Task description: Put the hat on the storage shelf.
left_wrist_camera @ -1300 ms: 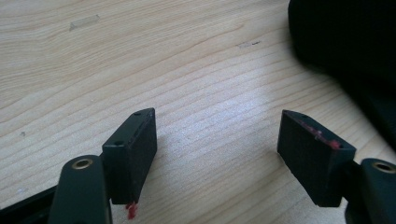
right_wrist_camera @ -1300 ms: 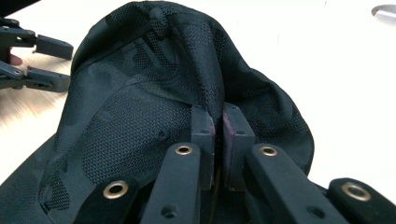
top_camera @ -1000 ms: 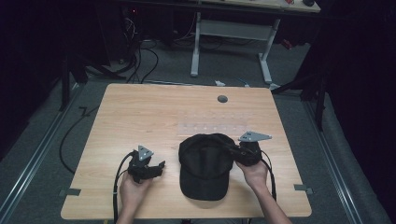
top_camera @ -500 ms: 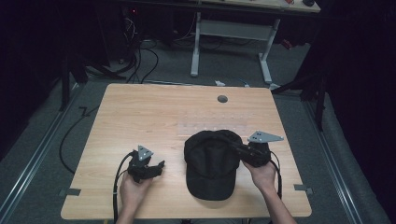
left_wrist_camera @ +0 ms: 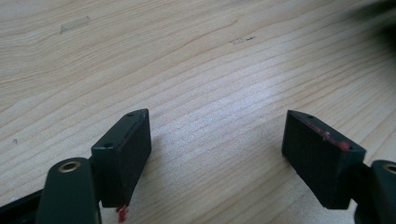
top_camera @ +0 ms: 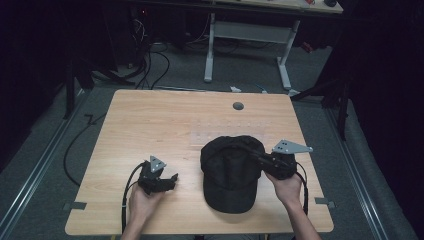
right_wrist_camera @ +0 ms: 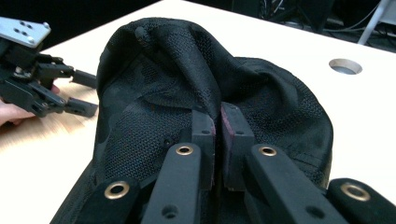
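Note:
A black mesh cap [top_camera: 230, 172] lies on the wooden table [top_camera: 165, 125], its brim toward the front edge. My right gripper [top_camera: 256, 156] is shut on a fold of the cap's crown [right_wrist_camera: 205, 84], which bunches up between the pads [right_wrist_camera: 203, 128]. To the cap's left, my left gripper [top_camera: 172, 180] rests low over bare wood. Its jaws have just been opening and stand wide apart in the left gripper view [left_wrist_camera: 217, 149], with nothing between them. That gripper [right_wrist_camera: 86, 91] also appears at the left of the right gripper view.
A round cable hole [top_camera: 238, 106] sits near the table's far edge. Cables [top_camera: 131, 187] trail from both grippers toward the front. A second desk's white legs [top_camera: 210, 50] stand on the floor beyond the table.
The right hand has drawn the cap a little to the right, lifting its crown. The left hand has stayed where it was.

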A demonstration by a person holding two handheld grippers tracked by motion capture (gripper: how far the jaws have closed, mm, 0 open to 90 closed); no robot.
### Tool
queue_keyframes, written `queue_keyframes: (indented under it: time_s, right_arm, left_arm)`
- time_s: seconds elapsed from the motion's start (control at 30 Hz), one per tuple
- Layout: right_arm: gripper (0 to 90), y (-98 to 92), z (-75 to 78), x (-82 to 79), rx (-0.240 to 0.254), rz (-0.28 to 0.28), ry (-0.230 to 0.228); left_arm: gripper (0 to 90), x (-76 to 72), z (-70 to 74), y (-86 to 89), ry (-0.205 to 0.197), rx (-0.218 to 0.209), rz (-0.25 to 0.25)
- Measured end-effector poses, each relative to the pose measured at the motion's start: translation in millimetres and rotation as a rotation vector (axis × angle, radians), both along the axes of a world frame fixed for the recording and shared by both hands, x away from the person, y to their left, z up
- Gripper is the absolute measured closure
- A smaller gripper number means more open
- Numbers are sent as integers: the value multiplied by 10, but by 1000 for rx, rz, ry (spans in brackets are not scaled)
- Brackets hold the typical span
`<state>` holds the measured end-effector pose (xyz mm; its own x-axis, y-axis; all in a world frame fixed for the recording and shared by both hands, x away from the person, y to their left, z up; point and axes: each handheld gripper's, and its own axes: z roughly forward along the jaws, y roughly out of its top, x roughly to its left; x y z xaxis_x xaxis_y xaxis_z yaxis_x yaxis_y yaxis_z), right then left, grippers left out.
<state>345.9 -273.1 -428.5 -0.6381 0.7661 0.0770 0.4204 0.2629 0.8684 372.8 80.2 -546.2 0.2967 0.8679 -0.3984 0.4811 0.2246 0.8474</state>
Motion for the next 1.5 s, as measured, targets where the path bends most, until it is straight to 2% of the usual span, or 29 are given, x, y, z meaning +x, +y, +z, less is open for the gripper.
queue_keyframes:
  time_s: [0.17,0.23,0.43,0.63,0.67,0.7,0.83,0.93,1.03,1.17,1.5]
  right_arm:
    - [858,-22,26,-12,15,5,-5]
    - [858,-33,29,-14,19,6,-8]
    - [858,-35,48,-31,35,21,-23]
    - [858,-24,56,-42,45,31,-32]
    - [858,-22,58,-43,44,31,-34]
    - [858,-19,60,-44,46,32,-36]
    - [858,-6,66,-44,52,40,-44]
    - [858,20,85,-50,57,55,-55]
    - [858,27,100,-59,58,60,-59]
    - [858,19,126,-73,82,79,-69]
    - [857,24,153,-88,109,115,-86]
  left_arm:
    - [258,-51,30,-9,27,-1,-41]
    - [259,-130,64,-55,27,-8,-91]
    - [264,-264,271,-139,37,-117,-207]
    - [240,-327,439,-212,71,-203,-300]
    - [239,-327,439,-212,71,-203,-300]
    - [238,-339,476,-239,81,-215,-325]
    - [234,-353,519,-291,94,-224,-364]
    - [226,-370,572,-364,112,-240,-415]
    - [211,-379,598,-401,119,-244,-430]
    - [198,-396,658,-467,125,-253,-467]
    - [203,-406,676,-586,158,-252,-533]
